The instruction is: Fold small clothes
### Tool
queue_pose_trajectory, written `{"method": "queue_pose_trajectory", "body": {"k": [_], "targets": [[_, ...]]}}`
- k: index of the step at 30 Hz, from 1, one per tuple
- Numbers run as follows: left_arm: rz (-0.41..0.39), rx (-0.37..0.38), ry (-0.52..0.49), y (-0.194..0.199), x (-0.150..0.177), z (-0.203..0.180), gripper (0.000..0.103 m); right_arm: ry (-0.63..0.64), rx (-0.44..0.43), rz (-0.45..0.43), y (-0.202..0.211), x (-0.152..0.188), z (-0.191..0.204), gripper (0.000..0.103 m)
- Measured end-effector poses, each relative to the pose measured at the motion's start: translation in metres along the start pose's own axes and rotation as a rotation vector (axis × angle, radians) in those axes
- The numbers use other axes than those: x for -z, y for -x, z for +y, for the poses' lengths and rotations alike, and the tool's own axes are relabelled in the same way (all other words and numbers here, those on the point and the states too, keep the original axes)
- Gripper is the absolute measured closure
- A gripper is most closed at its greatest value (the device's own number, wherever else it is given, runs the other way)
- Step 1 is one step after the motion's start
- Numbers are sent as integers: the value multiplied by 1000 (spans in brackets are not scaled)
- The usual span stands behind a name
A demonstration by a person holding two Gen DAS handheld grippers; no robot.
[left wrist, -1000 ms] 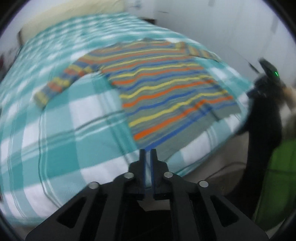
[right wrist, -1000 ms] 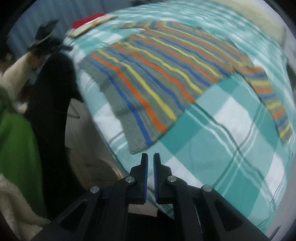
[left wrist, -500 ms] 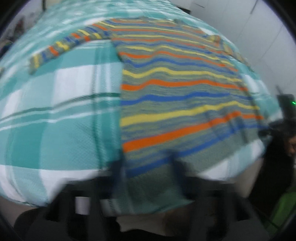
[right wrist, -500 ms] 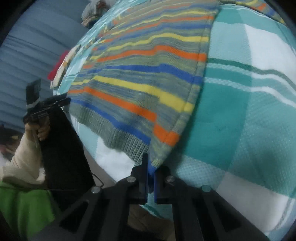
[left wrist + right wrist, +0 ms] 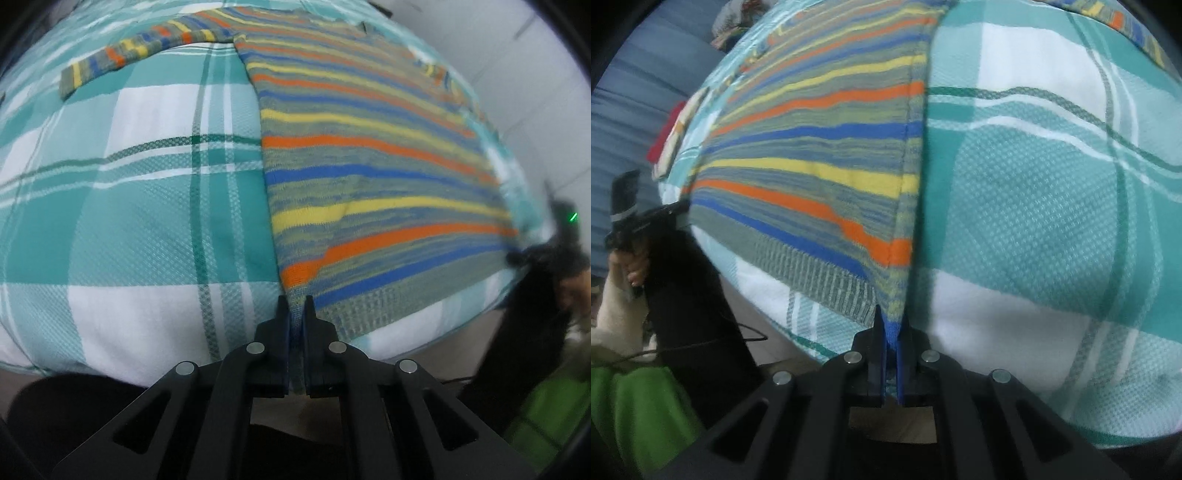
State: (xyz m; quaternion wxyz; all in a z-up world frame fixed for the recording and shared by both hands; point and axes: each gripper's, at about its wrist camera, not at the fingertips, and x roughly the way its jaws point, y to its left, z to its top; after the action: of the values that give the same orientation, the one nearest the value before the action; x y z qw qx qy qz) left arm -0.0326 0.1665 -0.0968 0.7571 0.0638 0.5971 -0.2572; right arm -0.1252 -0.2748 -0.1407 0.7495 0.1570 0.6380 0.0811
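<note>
Sweater [image 5: 369,177] corners are sitting pinched in both your grippers' fingers [image 5: 282,325], and yanking unevenly risks the knit slipping free.

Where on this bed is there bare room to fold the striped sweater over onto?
Bare checked teal-and-white bedspread lies beside the striped knit sweater, below its outstretched sleeve; another open patch borders the opposite side seam. The near hem is crowded: left gripper and right gripper pinch its corners.
</note>
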Motion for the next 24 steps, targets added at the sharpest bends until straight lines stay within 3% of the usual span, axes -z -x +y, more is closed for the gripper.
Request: {"method": "queue_pose_trajectory", "body": {"k": [3,7,8,9,11,14,16,19,21,24], "targets": [[21,-62,-29,-14,-1,-9,99,-16,11,8,-8,-8,4,100],[2,-80,-26,-9,-2,-16,94,-12,20,2,-6,-6,10,100],[-4,-74,-21,-5,0,-17,88,-20,7,4,-3,-4,12,97],[-7,-76,-11,2,2,-16,73,-31,6,5,2,-1,11,93],[-41,-107,15,22,6,-16,57,-34,28,-24,22,3,8,81],[-133,-136,20,64,0,-12,54,-19,78,-98,59,0,2,78],[-213,-148,15,91,-18,-15,45,15,143,-172,86,-17,1,78],[-361,-117,6,123,-63,-21,22,98,251,-325,121,-66,13,78],[-433,-79,-11,128,-94,-22,12,121,225,-408,130,-97,23,73],[-492,-60,-1,104,-148,-34,10,115,161,-534,128,-139,32,56]]}}
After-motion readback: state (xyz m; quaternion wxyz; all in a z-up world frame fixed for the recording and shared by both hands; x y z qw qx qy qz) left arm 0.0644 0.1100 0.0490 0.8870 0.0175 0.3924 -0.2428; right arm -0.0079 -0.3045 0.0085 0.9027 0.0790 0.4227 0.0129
